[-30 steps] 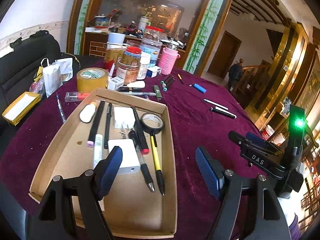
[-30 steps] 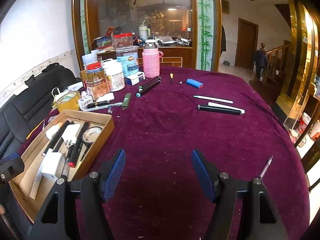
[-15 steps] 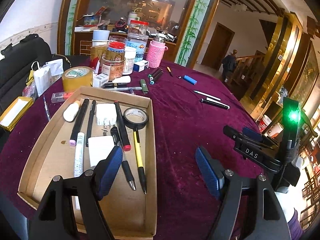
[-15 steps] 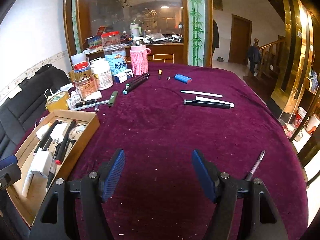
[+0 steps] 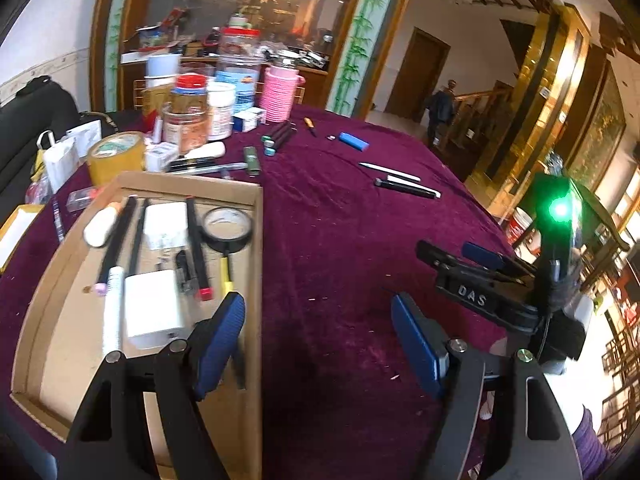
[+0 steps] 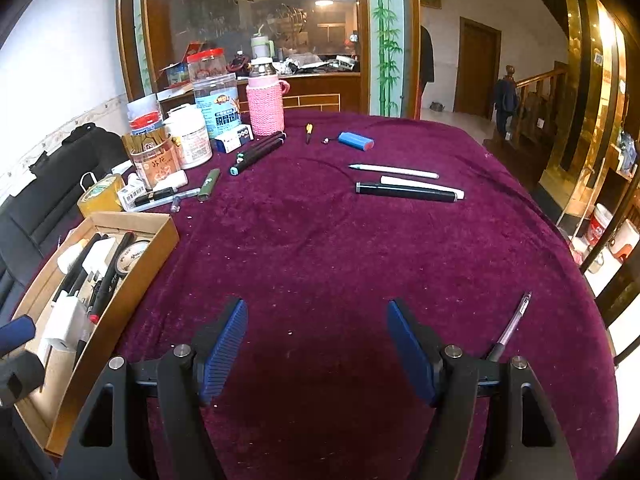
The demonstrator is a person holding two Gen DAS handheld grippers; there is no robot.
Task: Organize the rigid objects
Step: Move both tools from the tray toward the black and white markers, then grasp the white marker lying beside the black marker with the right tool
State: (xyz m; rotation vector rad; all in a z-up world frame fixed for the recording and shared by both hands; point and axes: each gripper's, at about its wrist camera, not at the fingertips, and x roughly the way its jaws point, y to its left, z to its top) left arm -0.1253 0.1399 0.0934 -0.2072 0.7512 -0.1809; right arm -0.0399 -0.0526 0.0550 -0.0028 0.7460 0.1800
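Pens and markers are split between your cardboard tray [image 5: 256, 240] at 9 o'clock and the purple velvet tablecloth [image 6: 320, 248].
Both your left gripper [image 5: 318, 334] and right gripper [image 6: 316, 340] sit wide apart with nothing in them, over bare cloth. "DAS" is readable on the right gripper's body in the left view. A black marker [image 6: 404, 192] and white pen [image 6: 394, 171] lie at 1 o'clock, a clear pen [image 6: 512, 326] at 3. Jar labels are too blurry to read. Wood-panelled room with bamboo-painted pillars behind.

Home dining room, velvet-covered table [image 6: 320, 240], wooden staircase [image 6: 536, 92]
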